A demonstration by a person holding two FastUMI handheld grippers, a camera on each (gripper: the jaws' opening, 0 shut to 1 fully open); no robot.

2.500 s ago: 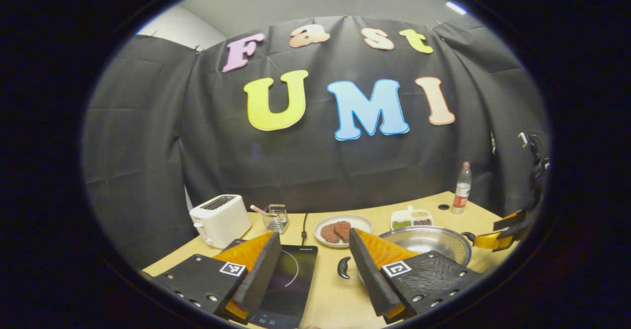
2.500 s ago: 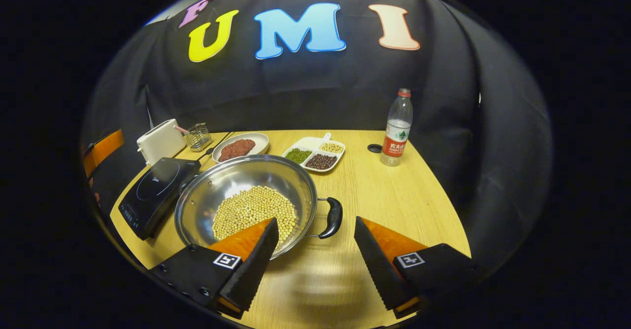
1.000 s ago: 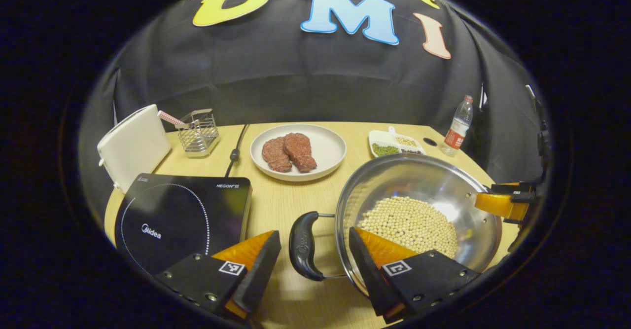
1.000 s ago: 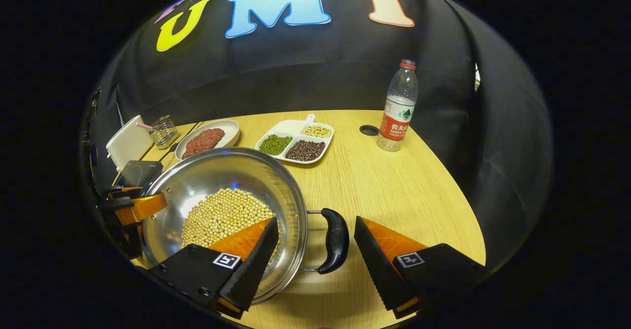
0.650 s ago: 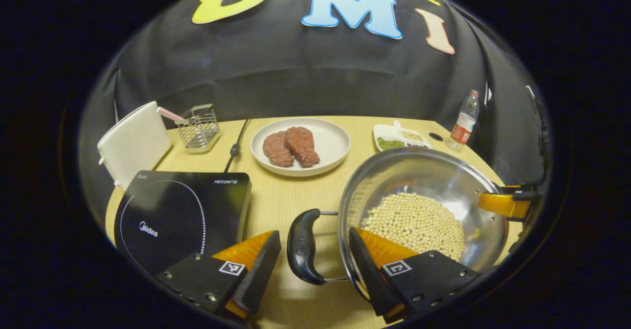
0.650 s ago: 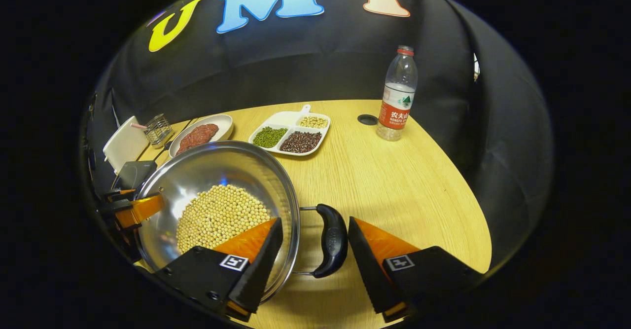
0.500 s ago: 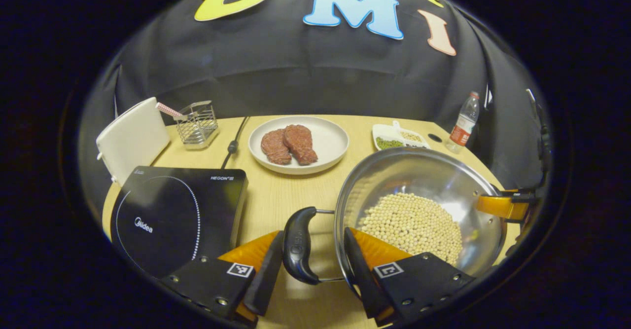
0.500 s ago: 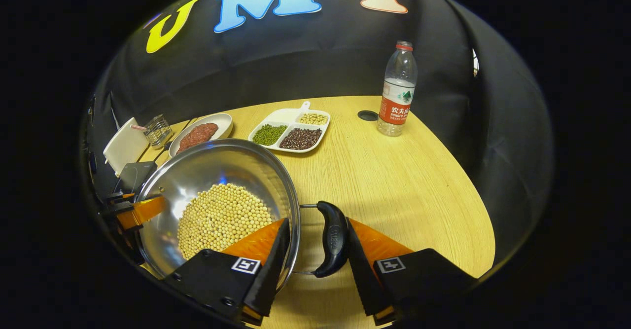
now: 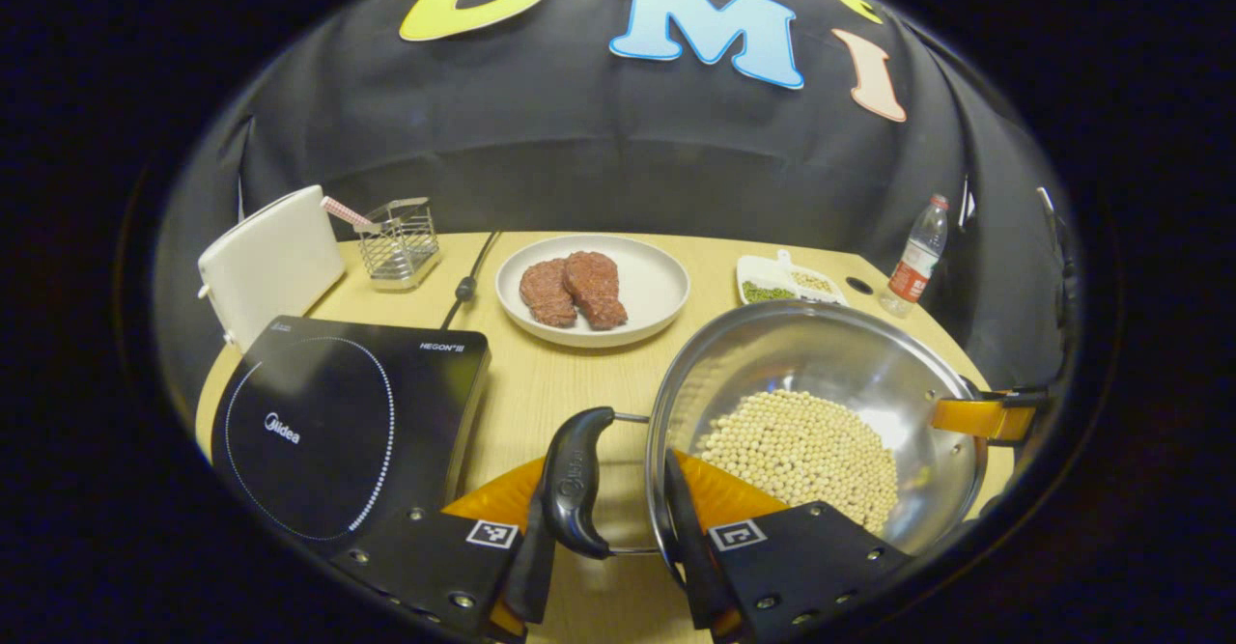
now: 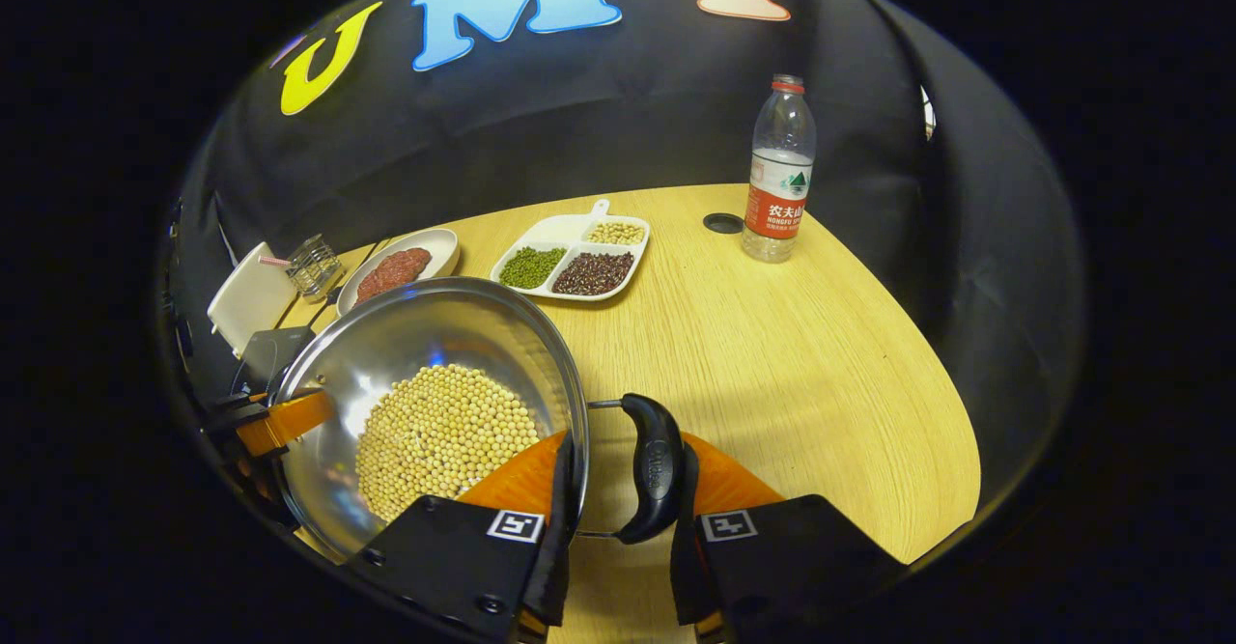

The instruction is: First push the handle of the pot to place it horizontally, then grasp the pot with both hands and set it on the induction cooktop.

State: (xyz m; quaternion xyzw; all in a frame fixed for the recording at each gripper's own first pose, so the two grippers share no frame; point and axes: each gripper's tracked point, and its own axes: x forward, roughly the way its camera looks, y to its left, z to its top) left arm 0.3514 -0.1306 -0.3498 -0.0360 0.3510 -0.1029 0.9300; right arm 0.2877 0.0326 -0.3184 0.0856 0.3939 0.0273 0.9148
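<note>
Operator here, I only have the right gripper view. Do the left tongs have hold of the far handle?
Observer: Yes. The left tongs are closed on the pot, one finger outside its black handle, the other inside the rim.
Operator: Where's the induction cooktop from there?
Observer: The induction cooktop lies flat beside that handle, apart from the pot.
Operator: Anything behind it?
Observer: A cord runs back between a wire basket and a plate.

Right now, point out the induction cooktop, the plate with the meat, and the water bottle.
induction cooktop (image 9: 328, 422): left gripper view, on its black glass top, inside the dotted ring.
plate (image 9: 657, 282): left gripper view, on the bare white part right of the meat.
water bottle (image 10: 775, 210): right gripper view, on its red label.
</note>
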